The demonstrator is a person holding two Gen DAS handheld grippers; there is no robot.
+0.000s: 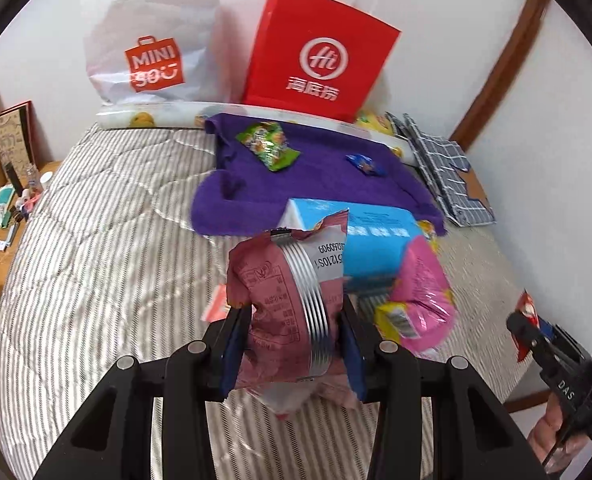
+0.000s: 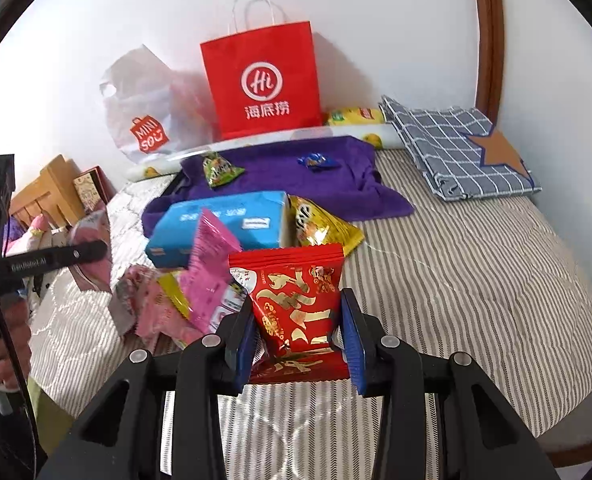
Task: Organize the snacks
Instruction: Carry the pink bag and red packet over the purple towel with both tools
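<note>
Nearest the left wrist camera, the left gripper [image 1: 293,344] is clamped on a dusty-pink crinkly foil snack packet [image 1: 283,300], its blue pads [image 1: 235,344] pressing the lower half from both sides while the top flops toward twelve o'clock. In the right wrist view, the right gripper [image 2: 298,340] likewise holds a glossy red foil snack packet with gold lettering [image 2: 296,300] by its lower part, the sealed top edge standing up. Both packets hang above the grey-and-white striped bed quilt [image 2: 456,280].

These packets look light, air-filled and slick; the foil crumples, so a hold across the flat body or near a crimped seam seems safest, and a hard squeeze could crush what is inside.

Just beyond, at about eleven o'clock in the right view, lies a loose heap: a bright pink plastic packet [image 2: 211,248] and a small yellow wrapper [image 2: 171,292]. Behind them sits a light blue soft tissue pack [image 2: 219,228] with a yellow foil triangular packet [image 2: 320,228] touching its right end.

Further out, a purple fleece cloth [image 2: 279,176] carries a small green sachet [image 2: 217,170] and a tiny blue wrapped sweet [image 2: 316,161], well apart.

At twelve o'clock against the wall stands a red paper carrier bag with white handles [image 2: 263,80], with a white plastic shopping bag [image 2: 143,104] at its left and a folded blue checked cloth [image 2: 456,144] toward two o'clock.
</note>
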